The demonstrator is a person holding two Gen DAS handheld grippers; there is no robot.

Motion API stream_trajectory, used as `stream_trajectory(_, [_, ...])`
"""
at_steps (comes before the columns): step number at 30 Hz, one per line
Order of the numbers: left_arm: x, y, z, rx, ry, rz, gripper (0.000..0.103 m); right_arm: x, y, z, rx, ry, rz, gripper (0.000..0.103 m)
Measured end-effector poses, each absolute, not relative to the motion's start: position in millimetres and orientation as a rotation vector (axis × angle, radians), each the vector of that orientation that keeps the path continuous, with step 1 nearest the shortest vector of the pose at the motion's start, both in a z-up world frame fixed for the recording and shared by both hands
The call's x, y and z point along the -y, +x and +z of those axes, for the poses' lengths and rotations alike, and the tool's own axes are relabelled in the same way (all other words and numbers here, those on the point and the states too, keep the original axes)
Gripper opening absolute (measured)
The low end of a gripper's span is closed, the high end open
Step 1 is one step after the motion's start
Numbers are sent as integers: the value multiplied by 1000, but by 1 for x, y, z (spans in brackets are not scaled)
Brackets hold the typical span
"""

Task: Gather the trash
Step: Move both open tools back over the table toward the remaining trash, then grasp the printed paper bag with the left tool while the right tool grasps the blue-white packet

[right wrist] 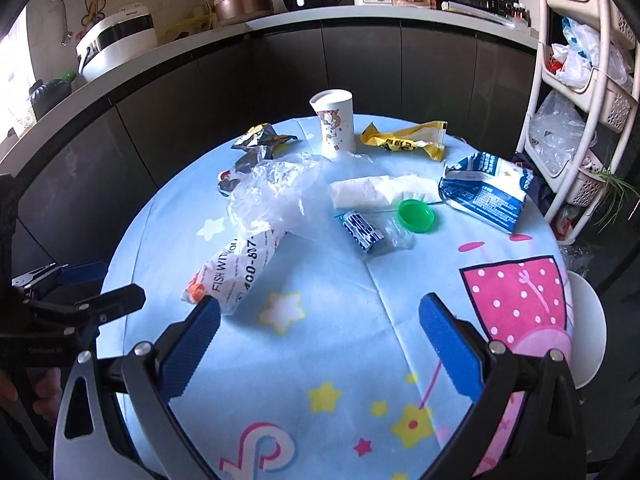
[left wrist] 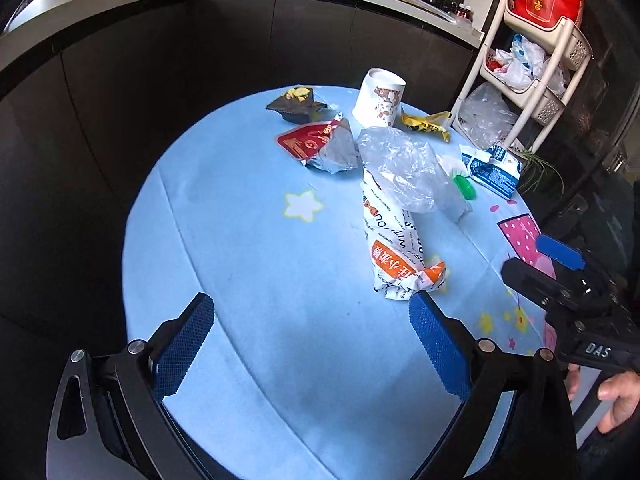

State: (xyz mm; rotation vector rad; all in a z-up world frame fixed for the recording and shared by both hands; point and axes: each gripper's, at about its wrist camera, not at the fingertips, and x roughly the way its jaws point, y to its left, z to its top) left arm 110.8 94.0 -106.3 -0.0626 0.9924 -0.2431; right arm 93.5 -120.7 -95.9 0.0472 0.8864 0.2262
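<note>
Trash lies scattered on a round table with a light blue cloth (left wrist: 248, 264). A white printed paper wrapper (left wrist: 394, 248) (right wrist: 236, 268) lies nearest, under a crumpled clear plastic bag (left wrist: 404, 168) (right wrist: 276, 196). Farther back are a red and silver packet (left wrist: 316, 146), a dark wrapper (left wrist: 294, 106) (right wrist: 262, 138), a white paper cup (left wrist: 380, 98) (right wrist: 334, 124), a yellow wrapper (left wrist: 426, 122) (right wrist: 404, 140), a blue and white packet (left wrist: 494, 170) (right wrist: 486, 190), a green lid (left wrist: 464, 186) (right wrist: 416, 216), a white tissue (right wrist: 380, 192) and a small blue wrapper (right wrist: 362, 232). My left gripper (left wrist: 310, 340) (right wrist: 100, 292) and right gripper (right wrist: 320, 344) (left wrist: 536, 260) stand open above the near table, holding nothing.
A dark cabinet front with a white counter (right wrist: 280, 20) of kitchen appliances curves behind the table. A white basket rack (right wrist: 576, 92) (left wrist: 532, 64) with plastic bags stands at the right. A white stool (right wrist: 588, 328) sits beside the table's right edge. A hand (left wrist: 616, 400) holds the right gripper.
</note>
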Motion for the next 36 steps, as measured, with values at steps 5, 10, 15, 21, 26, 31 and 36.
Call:
stream_trajectory(5, [-82,122,-111,-1038,-116,-342,80,122,110,-103,-890,37,228,97])
stream_trajectory(10, [-60,135,-110,-1036,-118,-400,78,146,132,-112,-913,70,167,68])
stream_trajectory(15, [-45,143,-121,-1074,-130,-429,78,149,150,-121,-946,45,191,40])
stream_trajectory(21, [-36,157,-129,-1095,-125,-430,74,139,173,-126,-935,2,238,39])
stream_trajectory(26, [-37,165,-138,-1124,-141,-432,63,140,187,-133,-945,31,257,39])
stream_trajectory(31, [-37,166,-144,-1140,-123,-433,48,137,196,-148,-971,23,257,39])
stream_trajectory(36, [-45,161,-137,-1141,-125,-430,40,138,192,-147,-965,44,250,16])
